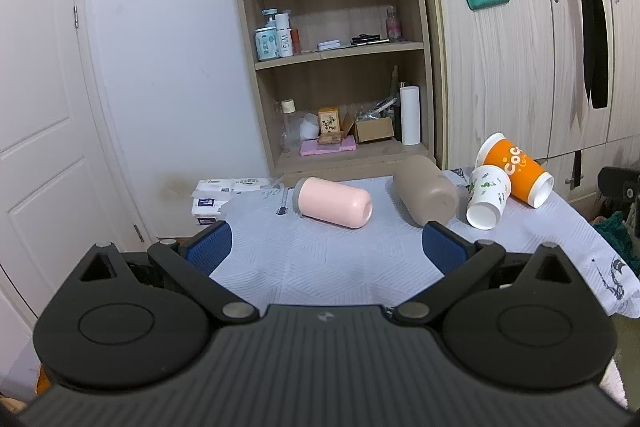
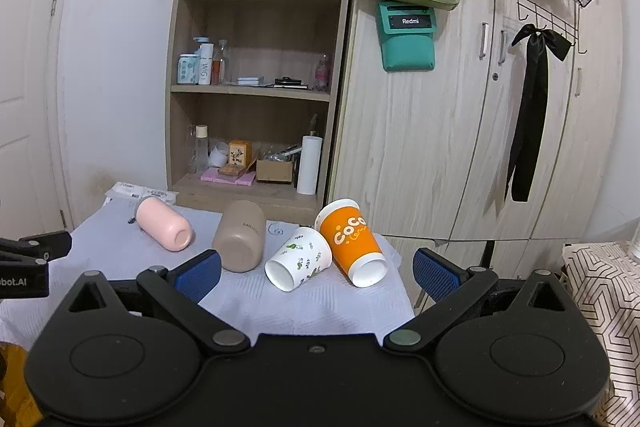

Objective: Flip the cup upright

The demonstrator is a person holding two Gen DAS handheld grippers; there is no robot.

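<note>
Several cups lie on their sides on a table with a pale cloth (image 1: 320, 259): a pink cup (image 1: 334, 202), a tan cup (image 1: 426, 189), a white paper cup with a leaf print (image 1: 488, 197) and an orange paper cup (image 1: 516, 170). They also show in the right wrist view: pink cup (image 2: 164, 223), tan cup (image 2: 240, 235), white cup (image 2: 300, 259), orange cup (image 2: 352, 243). My left gripper (image 1: 326, 247) is open and empty, short of the pink and tan cups. My right gripper (image 2: 318, 273) is open and empty, just short of the white and orange cups.
A wooden shelf unit (image 1: 336, 47) with bottles and boxes stands behind the table, a wardrobe (image 1: 520, 67) to its right. White packets (image 1: 224, 195) lie at the table's far left. The left gripper's body (image 2: 24, 259) shows at the left edge of the right wrist view.
</note>
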